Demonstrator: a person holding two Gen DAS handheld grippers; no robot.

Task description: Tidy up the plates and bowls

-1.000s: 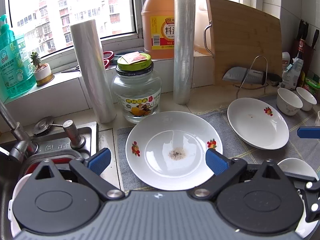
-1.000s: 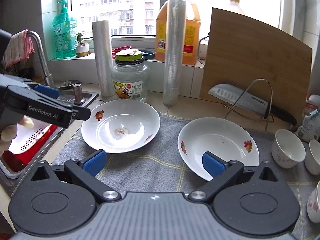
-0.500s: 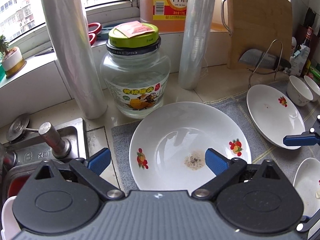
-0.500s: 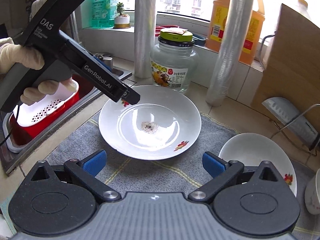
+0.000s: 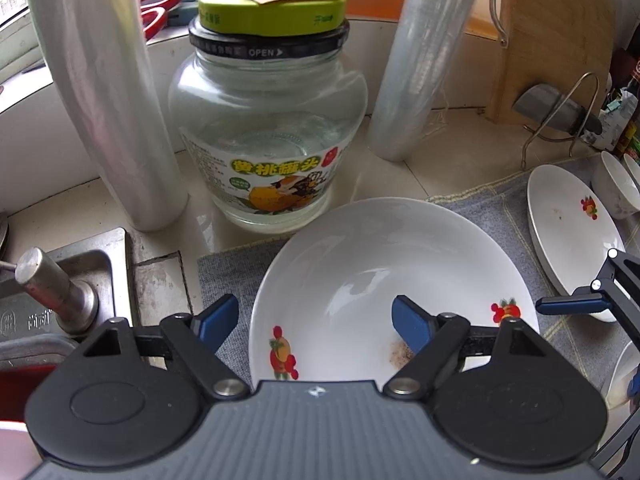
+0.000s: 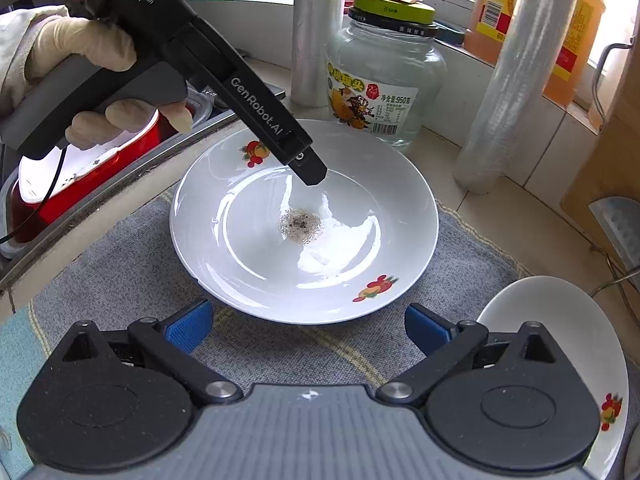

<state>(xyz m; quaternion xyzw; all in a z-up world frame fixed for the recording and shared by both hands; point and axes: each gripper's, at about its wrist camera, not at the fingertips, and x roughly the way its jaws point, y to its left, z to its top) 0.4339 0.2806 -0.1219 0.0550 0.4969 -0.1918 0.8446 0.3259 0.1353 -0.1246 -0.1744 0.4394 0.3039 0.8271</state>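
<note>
Left gripper (image 5: 314, 318), jaws closing astride the left rim of the soiled plate (image 5: 384, 264) at frame centre, nothing pinched; right gripper (image 6: 306, 326) spread, lower frame, farther off.

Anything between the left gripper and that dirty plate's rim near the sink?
Nothing visible. The left gripper already straddles the plate's near-sink rim, one finger outside over the grey mat, one inside, jaws closing. The glass jar stands behind, clear.

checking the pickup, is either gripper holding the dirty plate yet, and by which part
Nothing is held yet. The left gripper jaws are closing astride the dirty plate rim without touching; the right gripper is open before it.
</note>
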